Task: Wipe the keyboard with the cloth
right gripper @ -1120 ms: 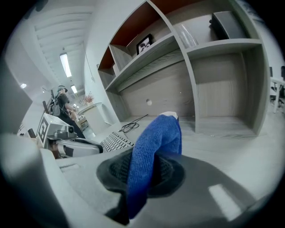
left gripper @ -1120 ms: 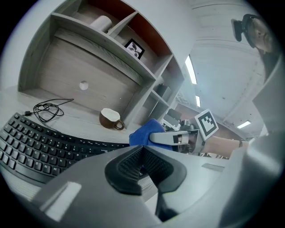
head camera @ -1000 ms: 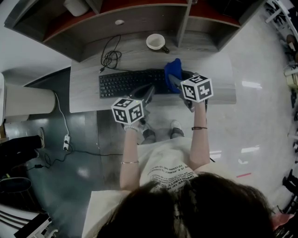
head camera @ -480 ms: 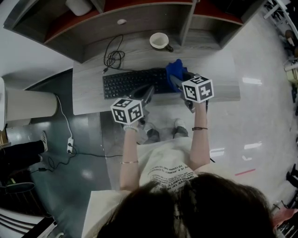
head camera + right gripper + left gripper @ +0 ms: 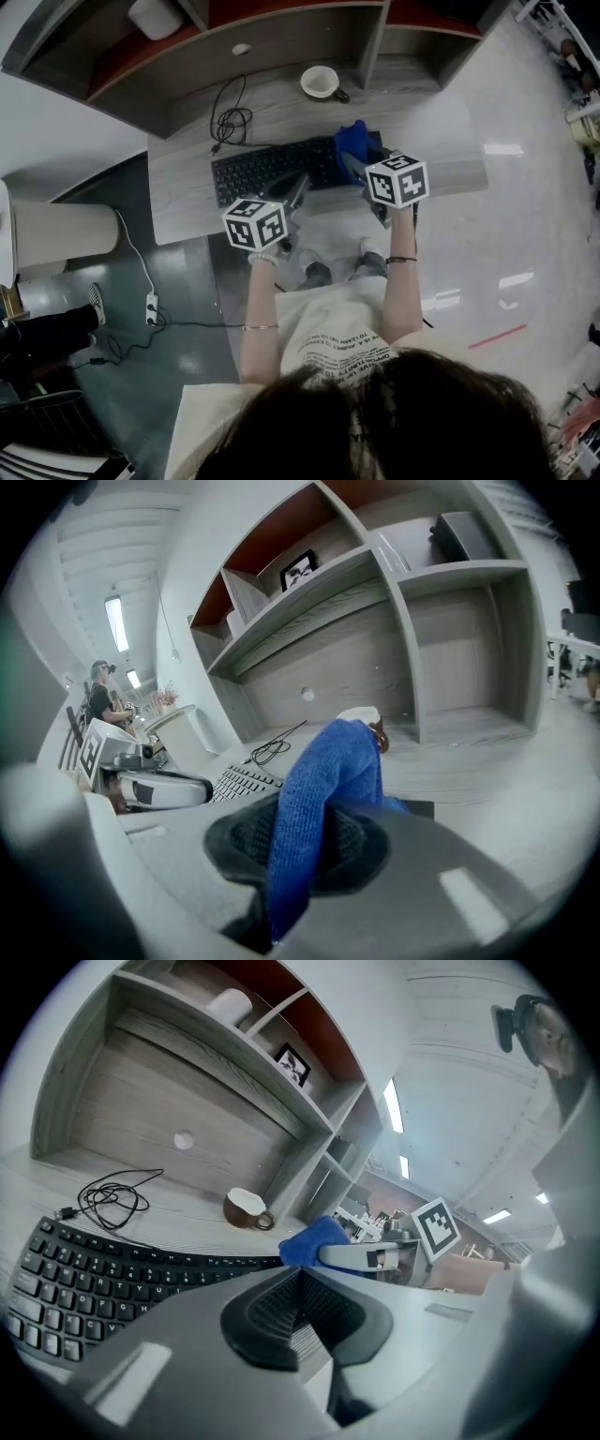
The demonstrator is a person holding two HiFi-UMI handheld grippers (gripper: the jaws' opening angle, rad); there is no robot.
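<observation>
- The blue cloth (image 5: pixel 319 799) is pinched between the right gripper's (image 5: pixel 352 164) fingers, over the right end of the black keyboard (image 5: pixel 267 169).
- The left gripper (image 5: pixel 300 1283) hovers by the keyboard's near edge, its fingers pressed together on nothing.
- A cup (image 5: pixel 319 82) and a coiled cable (image 5: pixel 230 117) lie farther back on the surface (image 5: pixel 178 192).

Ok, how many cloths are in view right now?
1: the blue cloth, clamped in the right gripper, at the right end of the keyboard. Others could be hidden inside the shelf compartments.
</observation>
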